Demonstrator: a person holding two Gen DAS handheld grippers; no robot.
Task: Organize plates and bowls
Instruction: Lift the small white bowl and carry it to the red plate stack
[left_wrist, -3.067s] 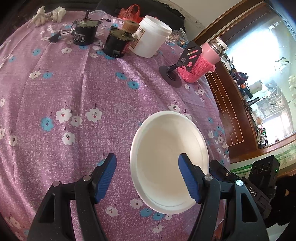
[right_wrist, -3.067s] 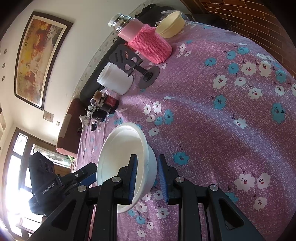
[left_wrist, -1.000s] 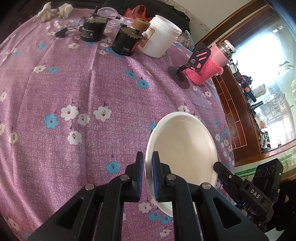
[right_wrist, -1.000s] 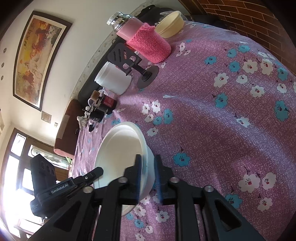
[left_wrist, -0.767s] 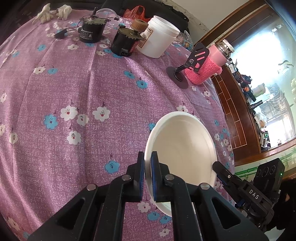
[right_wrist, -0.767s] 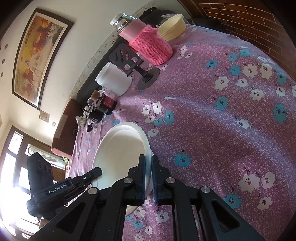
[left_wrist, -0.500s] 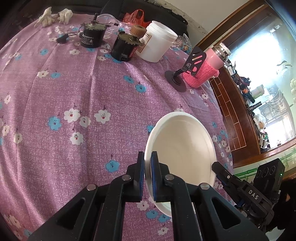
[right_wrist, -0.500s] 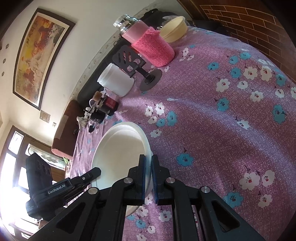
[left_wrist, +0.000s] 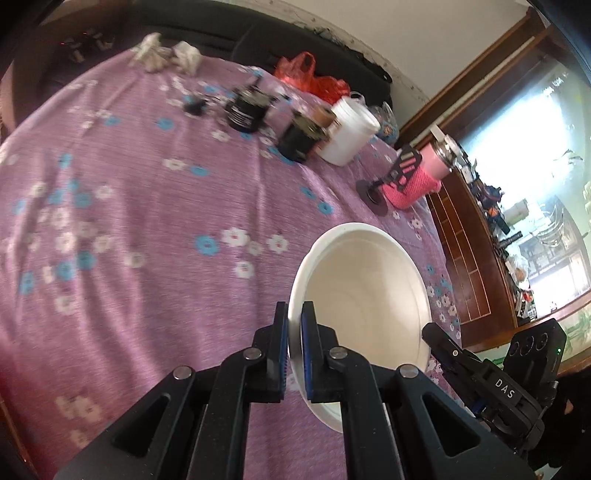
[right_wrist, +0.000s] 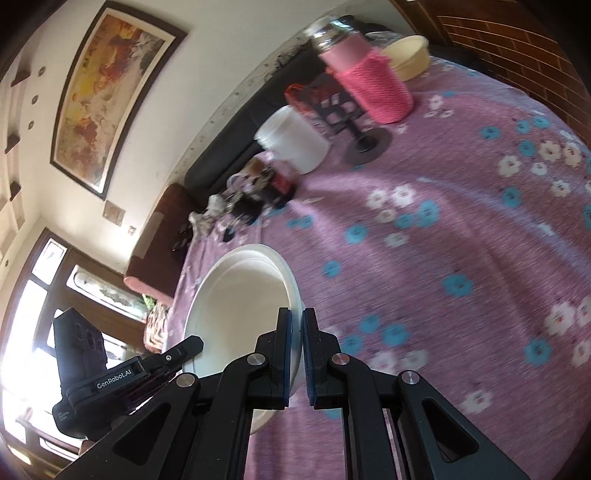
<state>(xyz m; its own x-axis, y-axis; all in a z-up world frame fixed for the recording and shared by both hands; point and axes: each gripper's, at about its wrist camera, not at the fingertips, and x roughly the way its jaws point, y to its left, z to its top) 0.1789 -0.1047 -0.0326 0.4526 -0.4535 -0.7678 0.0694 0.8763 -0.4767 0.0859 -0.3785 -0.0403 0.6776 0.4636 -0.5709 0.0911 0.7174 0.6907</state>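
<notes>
A large white bowl (left_wrist: 365, 291) is held between both grippers, lifted above the purple flowered tablecloth (left_wrist: 147, 229). My left gripper (left_wrist: 294, 325) is shut on its left rim. My right gripper (right_wrist: 295, 332) is shut on the opposite rim; the bowl shows in the right wrist view (right_wrist: 240, 295). A cream bowl (right_wrist: 406, 55) sits at the far edge of the table behind a pink-sleeved bottle (right_wrist: 369, 81). Each gripper shows in the other's view, at the bowl's far rim.
On the far side of the table stand a white tub (left_wrist: 349, 133), two black motor-like objects (left_wrist: 247, 110), a black phone stand (left_wrist: 391, 177), the pink bottle (left_wrist: 417, 181), a red plastic bag (left_wrist: 314, 77) and white gloves (left_wrist: 166, 55). A dark sofa runs behind the table.
Both grippers closed on the bowl's rims and lifted it. The views have risen and tilted, and the far objects are now blurred by motion.
</notes>
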